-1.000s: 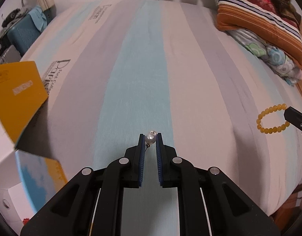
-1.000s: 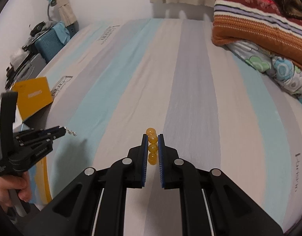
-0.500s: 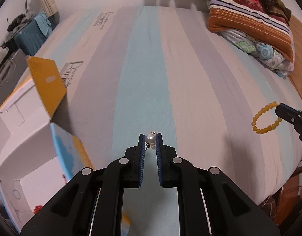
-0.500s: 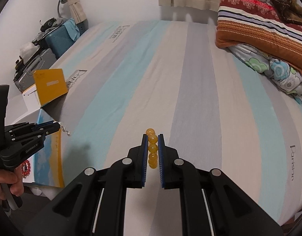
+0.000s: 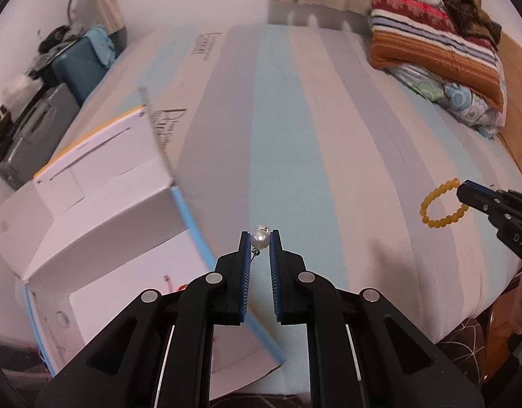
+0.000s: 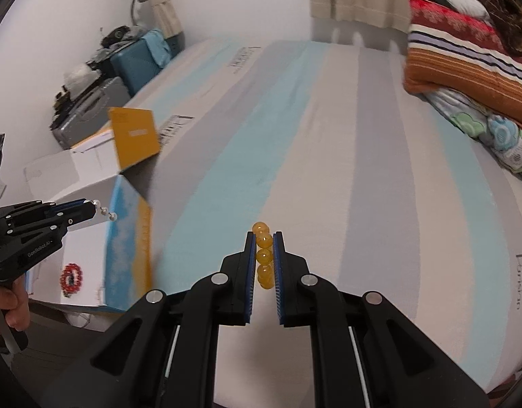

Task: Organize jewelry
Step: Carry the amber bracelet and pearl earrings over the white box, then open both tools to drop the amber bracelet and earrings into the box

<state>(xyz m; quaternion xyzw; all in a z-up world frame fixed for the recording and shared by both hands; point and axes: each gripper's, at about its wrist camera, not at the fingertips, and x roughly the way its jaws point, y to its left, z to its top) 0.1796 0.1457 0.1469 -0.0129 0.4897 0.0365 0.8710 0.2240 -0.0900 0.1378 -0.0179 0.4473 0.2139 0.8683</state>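
Jewelry is held in both grippers above the bed (image 5: pixel 295 129): pearl earring (image 5: pixel 259 240) pinched by left gripper (image 5: pixel 259 242), amber bead bracelet (image 6: pixel 263 258) pinched by right gripper (image 6: pixel 263 255). Both judged light, small, slippery; pearl prob. fragile at hook. Open box (image 5: pixel 101 204) sits alongside w/ 1 red bracelet (image 6: pixel 70 278) inside.

Right gripper (image 6: pixel 264 238) pinches yellow bead bracelet (image 6: pixel 263 257) between its blue-padded fingers (image 6: pixel 250 265), beads stacked in a line, held over the striped bed (image 6: pixel 295 142). Left gripper (image 6: pixel 90 211) at far left, hand-held, clamps a pearl piece (image 6: pixel 106 211) above the open white cardboard box (image 6: pixel 90 183). Red bead bracelet (image 6: pixel 71 277) lies inside box. Yellow flap up. Folded blankets (image 6: pixel 471 68) at bed's right. Suitcases (image 6: pixel 118 78) by left wall.
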